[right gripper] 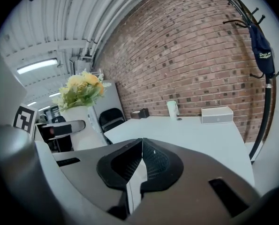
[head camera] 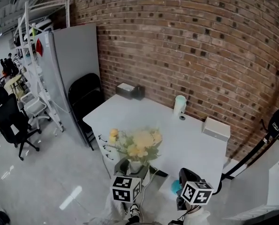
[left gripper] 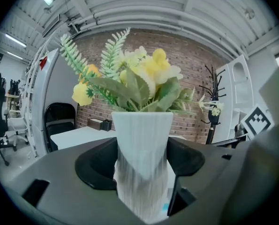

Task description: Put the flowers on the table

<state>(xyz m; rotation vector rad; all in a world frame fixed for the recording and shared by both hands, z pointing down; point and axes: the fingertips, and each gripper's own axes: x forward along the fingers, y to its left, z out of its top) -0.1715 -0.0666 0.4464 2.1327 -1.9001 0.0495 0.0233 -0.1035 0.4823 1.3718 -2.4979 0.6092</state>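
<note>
The white vase (left gripper: 141,139) of yellow flowers (left gripper: 146,71) is squeezed between the jaws of the left gripper (left gripper: 141,170), by the near edge of the bench (head camera: 177,135). The jaws of the right gripper (right gripper: 140,165) are pressed together, with nothing held.

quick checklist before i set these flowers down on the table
1. Grip: the left gripper is shut on the vase: ok.
2. Tilt: the vase is upright, with the flowers on top: ok.
3. Landing spot: the near side of the table is bare: ok.
4. Clutter: the cup and white box stand at the far side: ok.
5. Other hand: the right gripper is shut, empty and apart from the vase: ok.
6. Vase bottom higher than the table edge: cannot tell.
</note>
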